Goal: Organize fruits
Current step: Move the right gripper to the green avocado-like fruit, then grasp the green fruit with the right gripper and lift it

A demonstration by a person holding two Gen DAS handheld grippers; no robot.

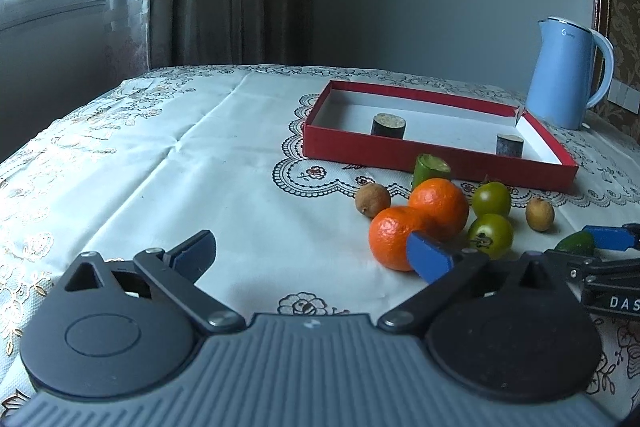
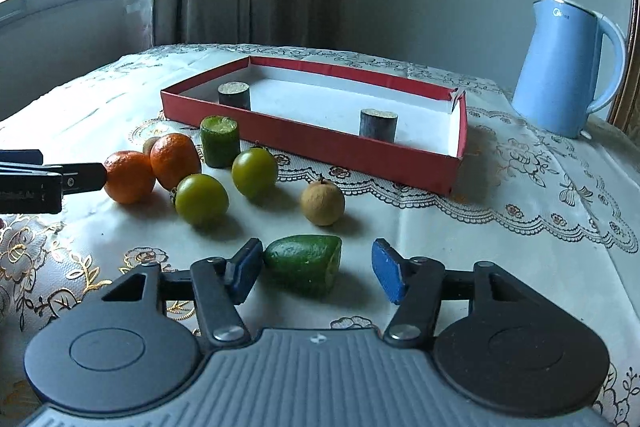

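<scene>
Green, waxy skin on the cut avocado piece [image 2: 306, 263]: it lies on the worktop [image 2: 460, 247] between the spread jaws of your right gripper [image 2: 316, 273], left pad [image 2: 246, 269] touching or nearly touching its rounded end, right pad well clear of the cut face, nothing gripped. Judged light, fairly firm, but slick-skinned and tapered, so a squeeze near the narrow end may squirt it out; take it across the widest part, one pad on the flat cut face if you can. Your left gripper [image 1: 312, 259] also hangs released, its right pad in front of the near orange [image 1: 390, 241], holding nothing. The oranges look round, slightly yielding, prone to roll; grip at the equator. The two green tomatoes [image 2: 202, 199] are smooth and likely to bruise, so close gently. The two small brown fruits [image 2: 322, 203] seem light with a rough, grippy shell. A green cut cylinder [image 2: 219, 141] stands just before the red tray [image 2: 360, 151], which holds two dark cylinders [image 2: 378, 125]. Writing: "DAS" on the right gripper's body in the left view; the blue kettle [image 2: 560, 67] carries a small logo, illegible.
</scene>
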